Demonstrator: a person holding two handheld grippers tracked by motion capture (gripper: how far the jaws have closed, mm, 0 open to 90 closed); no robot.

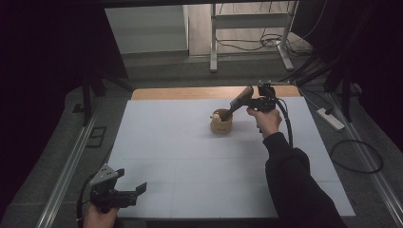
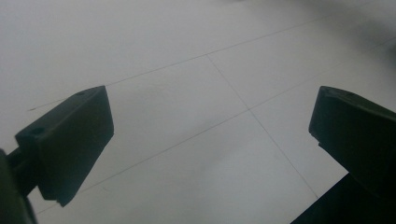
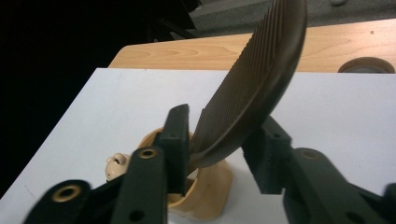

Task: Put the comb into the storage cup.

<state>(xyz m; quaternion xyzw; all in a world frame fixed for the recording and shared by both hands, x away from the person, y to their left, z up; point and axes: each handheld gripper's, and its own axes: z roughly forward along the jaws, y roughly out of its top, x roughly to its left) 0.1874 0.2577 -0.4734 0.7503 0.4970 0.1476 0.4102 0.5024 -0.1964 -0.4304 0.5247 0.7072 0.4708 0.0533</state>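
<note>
Right gripper view: the two black jaws of the right gripper stand partly apart on either side of a dark comb, whose lower end dips into a pale wooden cup. The pads do not appear to press the comb, a slim gap showing on each side, so the comb seems to lean on the cup's rim by itself. Its long axis rises steeply from the cup, up and to the right in this view, teeth facing left; this tilt is the relation any further move turns on, since a withdrawal should follow the line of the jaws without brushing the blade. A small cream object beside or inside the cup is too blurred to identify, and the comb's lower tip is hidden by the jaws and the cup wall. High view: the left gripper rests at the near left corner of the white table, jaws wide open and empty, well apart from the cup; the right gripper is far nearer to it, just beside its rim, at the far middle of the table.
</note>
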